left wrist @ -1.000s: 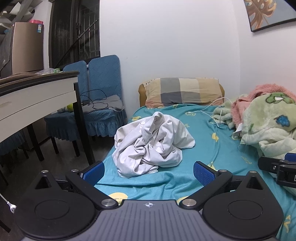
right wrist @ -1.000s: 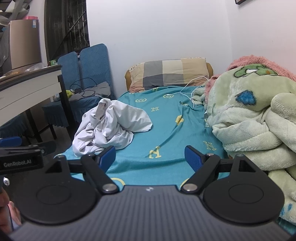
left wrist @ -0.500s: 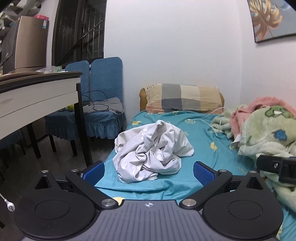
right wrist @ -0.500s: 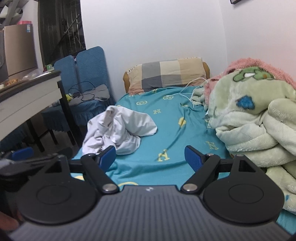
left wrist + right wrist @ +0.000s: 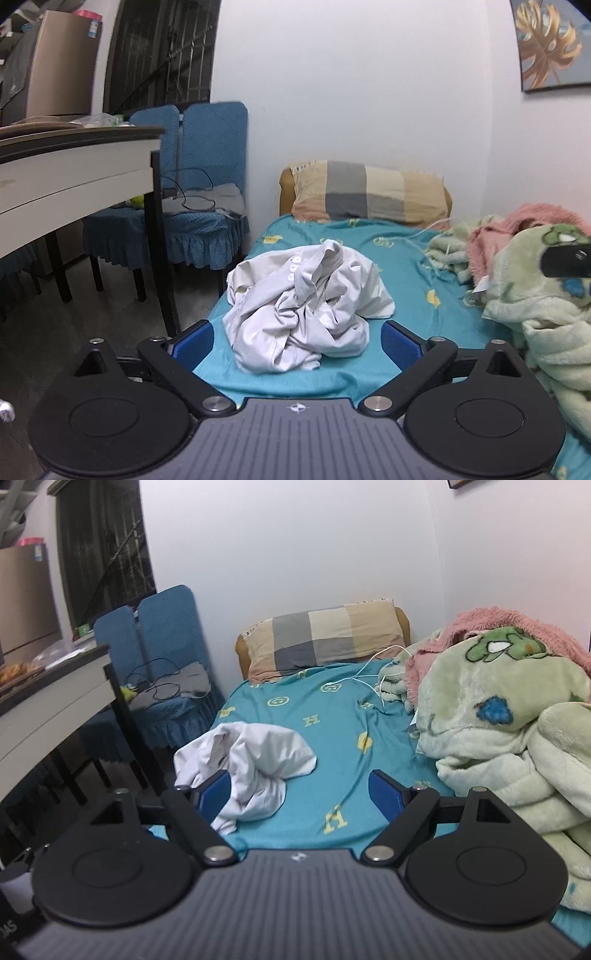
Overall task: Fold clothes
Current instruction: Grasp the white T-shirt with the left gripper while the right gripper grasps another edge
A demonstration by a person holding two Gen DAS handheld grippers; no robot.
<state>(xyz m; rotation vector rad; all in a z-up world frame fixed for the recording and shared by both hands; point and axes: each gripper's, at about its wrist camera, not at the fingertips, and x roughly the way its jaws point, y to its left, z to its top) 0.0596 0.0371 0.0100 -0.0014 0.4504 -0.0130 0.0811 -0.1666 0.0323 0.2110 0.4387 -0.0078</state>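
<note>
While seen through the left wrist camera: crumpled white button-up shirt (image 5: 303, 314) heaped near the left edge of the bed covered in a teal patterned sheet (image 5: 413, 295), toward the foot end. Left gripper (image 5: 297, 341) hovering short of the heap, blue-padded fingers (image 5: 194, 341) spread wide, nothing between them. Button placket and collar band showing on top of the pile, a good landmark for finding the shoulders. Plaid pillow (image 5: 369, 195) at the head end, fluffy green blanket (image 5: 546, 317) piled along the right edge.

When viewed from the right wrist camera: same shirt (image 5: 251, 764) lying ahead and to the left, partly behind one finger. Right gripper (image 5: 299, 794) likewise apart and empty, pointing at bare sheet (image 5: 332, 738) in the middle of the bed. White charging cable (image 5: 369, 672) trailing near the head end.

Judged as a garment lying unfolded. Best pinched by a single layer at collar or shoulder seam rather than the whole bundle, lifted to let it hang free, then spread flat on the bare middle, away from blanket and cable.
</note>
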